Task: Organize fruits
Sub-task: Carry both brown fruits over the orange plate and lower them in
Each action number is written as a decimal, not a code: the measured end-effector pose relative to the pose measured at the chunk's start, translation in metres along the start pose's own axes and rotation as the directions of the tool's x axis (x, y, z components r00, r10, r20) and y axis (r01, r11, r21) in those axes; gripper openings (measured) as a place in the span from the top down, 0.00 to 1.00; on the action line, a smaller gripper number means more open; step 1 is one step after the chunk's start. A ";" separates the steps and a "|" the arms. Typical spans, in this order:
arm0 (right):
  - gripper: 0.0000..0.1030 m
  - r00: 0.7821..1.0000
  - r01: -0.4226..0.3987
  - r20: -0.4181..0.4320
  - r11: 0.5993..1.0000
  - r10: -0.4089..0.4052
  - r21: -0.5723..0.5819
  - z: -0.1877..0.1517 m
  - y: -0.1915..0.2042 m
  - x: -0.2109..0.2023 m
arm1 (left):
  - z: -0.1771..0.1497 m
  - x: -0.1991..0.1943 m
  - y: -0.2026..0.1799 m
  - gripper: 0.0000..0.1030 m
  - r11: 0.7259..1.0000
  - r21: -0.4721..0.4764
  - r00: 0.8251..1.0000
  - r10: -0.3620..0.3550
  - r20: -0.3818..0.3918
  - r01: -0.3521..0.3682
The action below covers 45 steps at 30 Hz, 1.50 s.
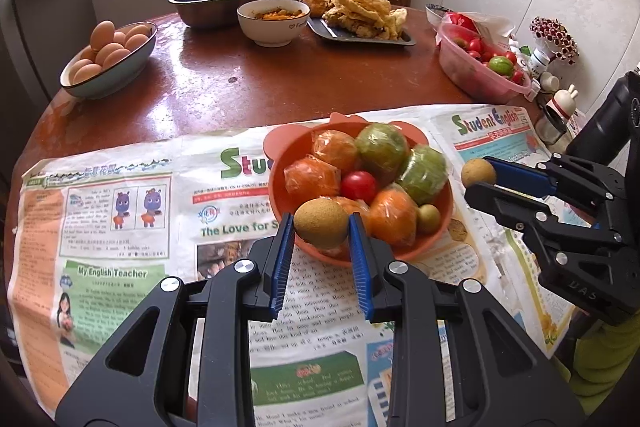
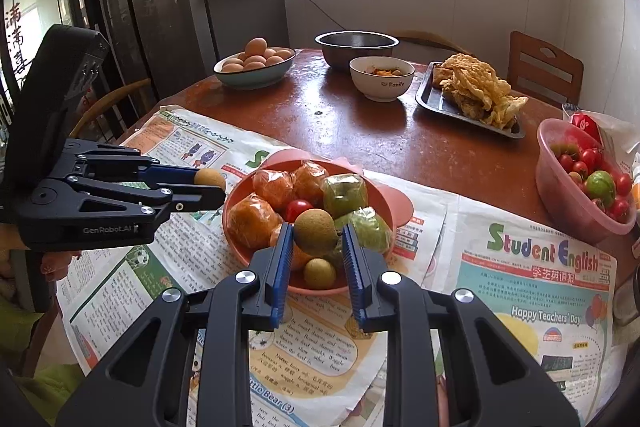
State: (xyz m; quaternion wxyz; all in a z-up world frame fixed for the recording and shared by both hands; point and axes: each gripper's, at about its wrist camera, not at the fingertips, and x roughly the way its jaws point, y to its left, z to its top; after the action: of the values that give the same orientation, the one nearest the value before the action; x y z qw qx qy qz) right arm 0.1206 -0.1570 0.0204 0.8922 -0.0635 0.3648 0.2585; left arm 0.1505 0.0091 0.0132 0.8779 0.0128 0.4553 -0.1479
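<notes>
- Nearest the lens, the left tool (image 1: 321,241) is clamped on a small brown, rough-skinned round fruit (image 1: 321,223), its blue ribbed pads pressing either side, held above the near rim of the orange bowl (image 1: 280,187).
- The right tool (image 2: 316,247) grips a second brown fruit (image 2: 315,231) of the same kind, likewise held above the bowl's near side; from the left wrist view it shows at the right, the fruit at its tip clear of the bowl.
- The bowl stands on a spread of "Student English" newspaper (image 1: 120,227) over the round brown surface (image 1: 260,75), heaped with plastic-wrapped oranges (image 1: 390,217), wrapped green fruits (image 1: 382,145), a red tomato (image 1: 359,185) and one more small brown-green fruit (image 1: 428,218) at its near edge.
- Farther back: a dish of eggs (image 1: 110,53), a steel basin (image 1: 216,1), a white bowl of food (image 1: 273,21), a tray of fried food (image 1: 356,11) and a pink tub of tomatoes (image 1: 480,61).
- The step in hand appears to be sorting: both small brown fruits look lifted out of the mixed bowl.
- Next, each likely needs carrying clear of the rim to its own spot, then lowering gently before the pads part, since round fruit may roll on paper.
</notes>
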 end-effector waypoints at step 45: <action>0.76 0.996 0.026 -0.090 1.000 -0.026 -0.009 0.020 0.006 0.065 | 0.012 0.038 0.022 0.81 0.997 0.026 0.997 -0.069 -0.032 0.070</action>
State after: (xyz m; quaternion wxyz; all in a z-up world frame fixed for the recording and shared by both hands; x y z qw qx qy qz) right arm 0.1689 -0.1191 -0.0096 0.8779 -0.0834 0.4029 0.2451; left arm 0.1869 0.0192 -0.0126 0.8646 0.0109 0.4672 -0.1844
